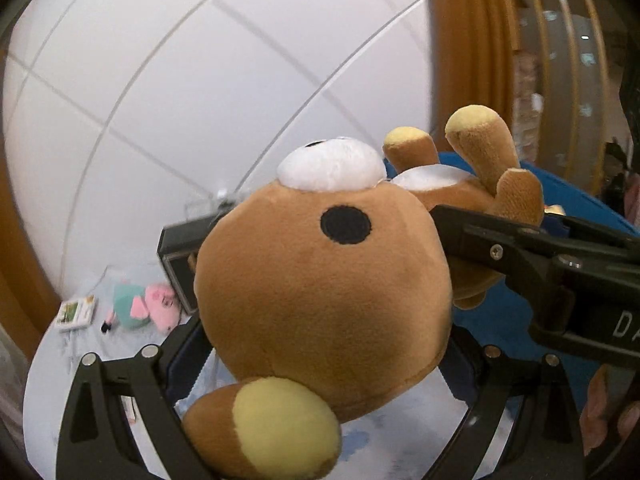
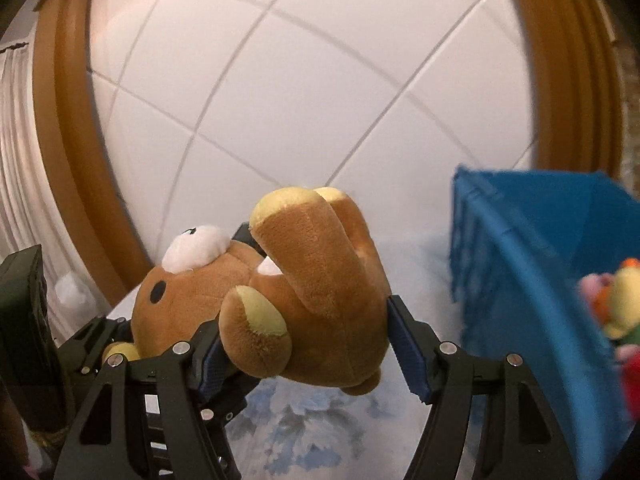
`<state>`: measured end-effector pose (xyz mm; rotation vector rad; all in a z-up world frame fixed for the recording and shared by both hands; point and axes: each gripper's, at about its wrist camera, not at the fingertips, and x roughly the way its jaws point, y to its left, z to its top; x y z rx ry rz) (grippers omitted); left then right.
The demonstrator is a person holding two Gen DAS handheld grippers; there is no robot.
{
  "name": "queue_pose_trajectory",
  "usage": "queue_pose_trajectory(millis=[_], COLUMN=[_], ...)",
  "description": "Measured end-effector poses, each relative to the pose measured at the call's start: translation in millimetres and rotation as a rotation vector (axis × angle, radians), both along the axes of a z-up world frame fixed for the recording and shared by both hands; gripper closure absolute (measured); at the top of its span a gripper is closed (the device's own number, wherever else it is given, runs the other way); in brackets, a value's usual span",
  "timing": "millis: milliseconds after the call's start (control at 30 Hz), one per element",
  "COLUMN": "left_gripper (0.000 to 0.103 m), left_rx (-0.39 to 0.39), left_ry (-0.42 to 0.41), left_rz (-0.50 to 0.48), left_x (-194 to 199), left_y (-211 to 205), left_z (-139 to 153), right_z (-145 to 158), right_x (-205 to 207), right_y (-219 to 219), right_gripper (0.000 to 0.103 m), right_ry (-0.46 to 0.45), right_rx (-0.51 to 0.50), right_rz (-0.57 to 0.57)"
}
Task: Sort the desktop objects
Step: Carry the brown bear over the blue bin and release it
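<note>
A brown plush bear (image 1: pixel 320 288) with yellow paws and a white snout is held in the air by both grippers. My left gripper (image 1: pixel 324 360) is shut on its head. My right gripper (image 2: pixel 308 332) is shut on its body (image 2: pixel 320 300), and its fingers (image 1: pixel 520 248) reach in from the right in the left wrist view. The left gripper shows at the lower left of the right wrist view (image 2: pixel 120 344). A blue crate (image 2: pixel 540 264) stands just right of the bear, with several colourful plush toys (image 2: pixel 616 300) inside.
A pink and teal plush pig (image 1: pixel 148 306) and a small card box (image 1: pixel 76 312) lie on the floral tablecloth (image 2: pixel 312 432) at the far left. A white tiled wall and brown wooden frames stand behind. A dark device (image 2: pixel 24 320) is at the left edge.
</note>
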<state>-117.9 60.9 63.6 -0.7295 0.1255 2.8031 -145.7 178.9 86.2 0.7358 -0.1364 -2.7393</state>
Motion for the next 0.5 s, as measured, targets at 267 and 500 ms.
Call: queue_pose_trajectory(millis=[267, 500], left_gripper=[0.005, 0.005], left_rx=[0.008, 0.002], left_ry=[0.083, 0.061], left_rz=[-0.163, -0.329], left_x=[27.3, 18.2], left_y=[77.1, 186.3], left_z=[39.5, 58.6], right_z=[41.6, 57.3], right_x=[63.4, 83.1], right_y=[71.1, 166.0], right_gripper=[0.032, 0.030], right_ry=[0.089, 0.105], right_rx=[0.009, 0.012], right_rz=[-0.158, -0.325])
